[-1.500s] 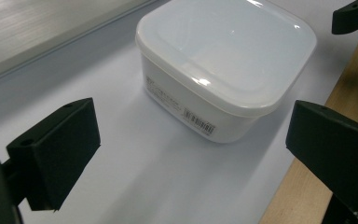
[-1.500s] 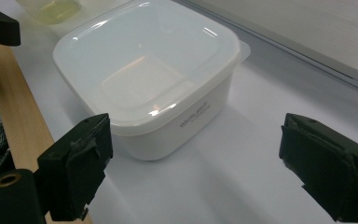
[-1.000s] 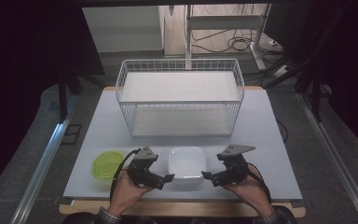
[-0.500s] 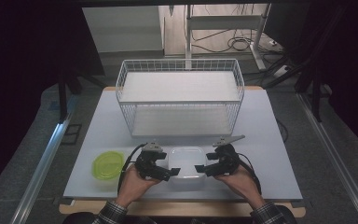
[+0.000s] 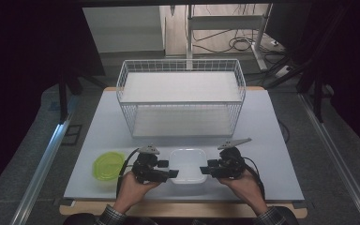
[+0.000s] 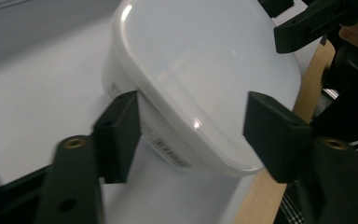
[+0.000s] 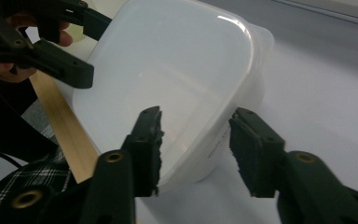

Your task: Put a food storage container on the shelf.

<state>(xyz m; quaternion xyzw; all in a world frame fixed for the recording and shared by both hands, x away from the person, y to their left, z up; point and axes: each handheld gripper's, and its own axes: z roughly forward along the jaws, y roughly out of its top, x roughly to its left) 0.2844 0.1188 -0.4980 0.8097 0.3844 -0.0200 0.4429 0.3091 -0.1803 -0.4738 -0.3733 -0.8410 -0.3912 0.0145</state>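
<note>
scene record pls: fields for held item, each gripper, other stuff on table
work item: white lidded container, near table edge, lid on
left gripper: at the container's left side, jaws just closing around its corner; grip not certain
right gripper: at its right side, jaws just closing over the lid edge; grip not certain
wire basket: behind the container, apart
green lid: left of the left gripper
table: pale top

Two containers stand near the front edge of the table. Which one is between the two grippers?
The white square container is between the left gripper and the right gripper. The yellow-green round container stands apart, beyond the left gripper.
</note>
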